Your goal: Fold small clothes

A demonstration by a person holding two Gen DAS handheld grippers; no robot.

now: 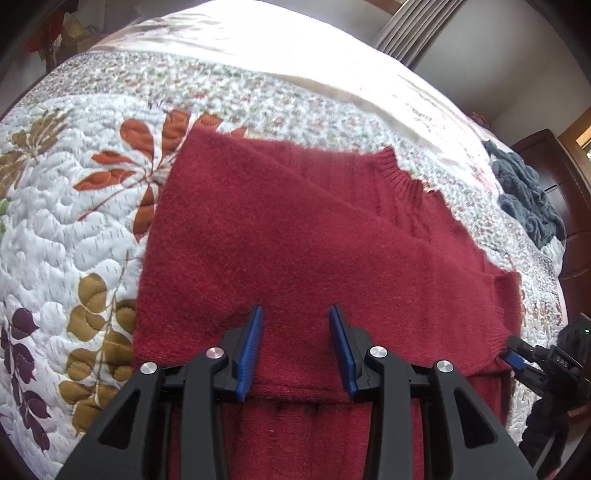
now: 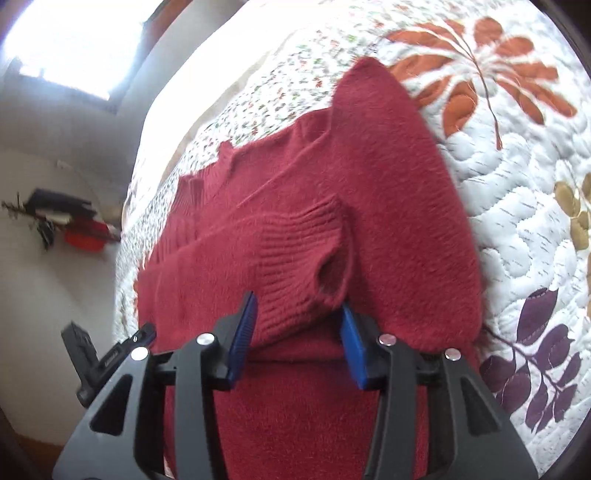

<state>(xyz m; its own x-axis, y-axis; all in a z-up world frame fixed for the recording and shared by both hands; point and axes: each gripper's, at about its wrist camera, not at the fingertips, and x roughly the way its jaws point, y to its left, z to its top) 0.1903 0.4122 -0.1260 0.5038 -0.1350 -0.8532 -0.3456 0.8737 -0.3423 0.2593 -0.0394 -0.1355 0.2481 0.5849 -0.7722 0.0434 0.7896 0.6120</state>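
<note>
A wide bed fills the room, covered by a white quilt (image 1: 66,229) stitched with large orange, tan and purple leaf sprays; farther up, the quilt turns to a band of small flowers, then a pale strip washed out by daylight. Plain walls stand around the bed, with a ribbed grey curtain (image 1: 410,29) in the far corner and a dark wooden cabinet (image 1: 565,206) hard against the right edge of the bed. A bright window (image 2: 62,40) glares on the other side.

The red sweater (image 1: 295,229) lies on the quilt, spread across the middle of the bed with its body already doubled over and the ribbed collar (image 1: 402,173) pointing toward the flowered band. One sleeve is drawn across the front, its ribbed cuff (image 2: 306,258) lying on top of the body.

A crumpled grey-blue garment (image 1: 528,199) lies well apart from the sweater, near the cabinet side of the bed. Small dark and red items (image 2: 74,225) lie on the pale floor beside the bed; they are too blurred to tell.

The left gripper (image 1: 296,321) hovers over the sweater's near part with its blue pads spread, holding nothing. The right gripper (image 2: 297,314) has its pads spread either side of the cuff, the right pad just touching the knit, without closing on it.
</note>
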